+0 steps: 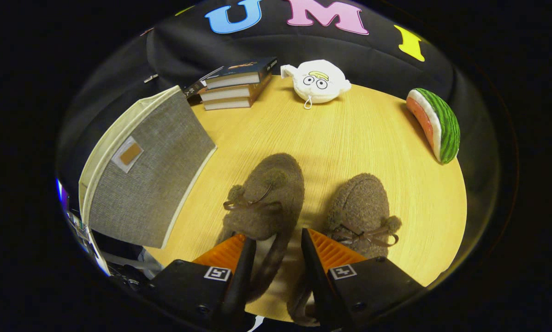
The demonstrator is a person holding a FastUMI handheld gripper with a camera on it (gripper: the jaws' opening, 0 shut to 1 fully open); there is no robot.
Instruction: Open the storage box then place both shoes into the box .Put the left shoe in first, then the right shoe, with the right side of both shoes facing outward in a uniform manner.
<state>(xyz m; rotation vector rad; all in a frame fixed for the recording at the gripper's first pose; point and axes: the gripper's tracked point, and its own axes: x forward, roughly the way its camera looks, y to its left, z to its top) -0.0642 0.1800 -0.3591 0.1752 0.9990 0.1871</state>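
a: left shoe [264, 198], fuzzy brown slipper with a brown bow and pompoms, lies just ahead of the gripper [276, 258]. its heel end runs in between the two fingers, toe points away across the round light-wood table [372, 133].

b: fingers?

a: apart. left finger overlaps the near edge of that slipper, but i can't tell if it touches. nothing clamped.

b: the other one?

a: right shoe [361, 214], matching fuzzy brown slipper, sits just beside the first, on the right finger's side, partly hidden behind that finger. long axes roughly parallel, both running away from the gripper.

b: box?

a: grey woven fabric storage box with cream trim [149, 177], on the left finger's side, close beside the left shoe. what faces us is a flat grey panel with a small label tab. looks like the lid still down, can't be sure.

b: so step one isn't done.

a: my read too. next move probably swings left to the box, not forward to the slipper.

b: clutter?

a: stack of dark-covered books [236, 83], white plush toy with cartoon eyes [317, 80], plush watermelon slice [435, 124], all at the far rim, well apart from the shoes.
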